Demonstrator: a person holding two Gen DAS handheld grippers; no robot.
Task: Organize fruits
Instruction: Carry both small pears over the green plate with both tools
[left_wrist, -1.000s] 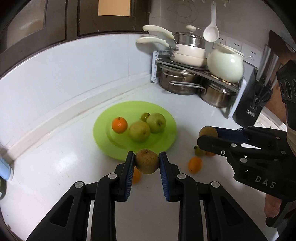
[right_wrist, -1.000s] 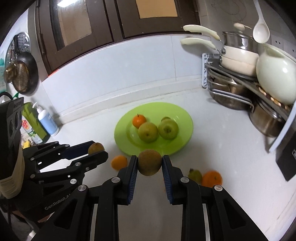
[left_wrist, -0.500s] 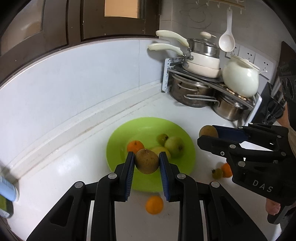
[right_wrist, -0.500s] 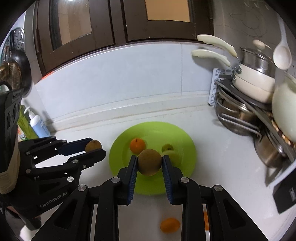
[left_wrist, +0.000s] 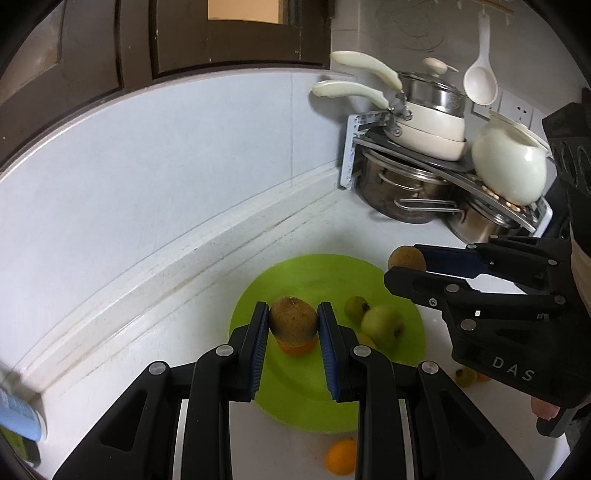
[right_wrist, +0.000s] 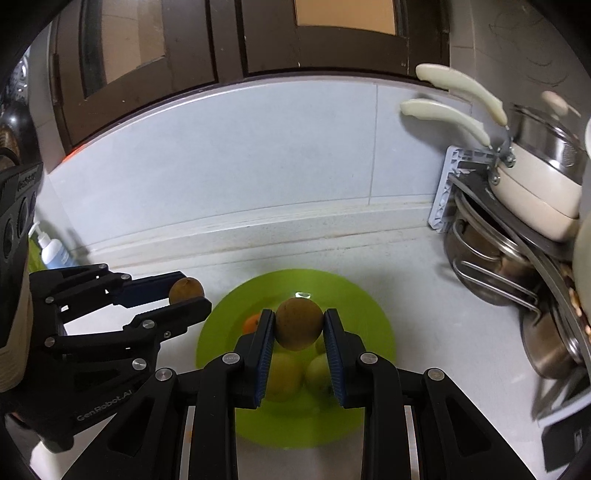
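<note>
My left gripper (left_wrist: 293, 325) is shut on a brown round fruit (left_wrist: 293, 320) and holds it above the near left part of the green plate (left_wrist: 317, 275). My right gripper (right_wrist: 299, 328) is shut on a second brown fruit (right_wrist: 299, 324) above the same plate (right_wrist: 354, 299). Each gripper shows in the other's view, the right one (left_wrist: 402, 264) and the left one (right_wrist: 186, 293). On the plate lie a green apple (left_wrist: 382, 325), a small green fruit (left_wrist: 356, 305) and an orange (right_wrist: 251, 323), partly hidden by the fingers.
An orange (left_wrist: 340, 457) and a small green fruit (left_wrist: 464, 376) lie on the white counter beside the plate. A rack of pots and pans (left_wrist: 417, 177) stands at the back right. A soap bottle (right_wrist: 53, 249) stands at the left by the wall.
Both grippers have moved forward with their brown fruits, from in front of the plate to above it. The loose fruits on the counter have dropped toward the bottom of the views.
</note>
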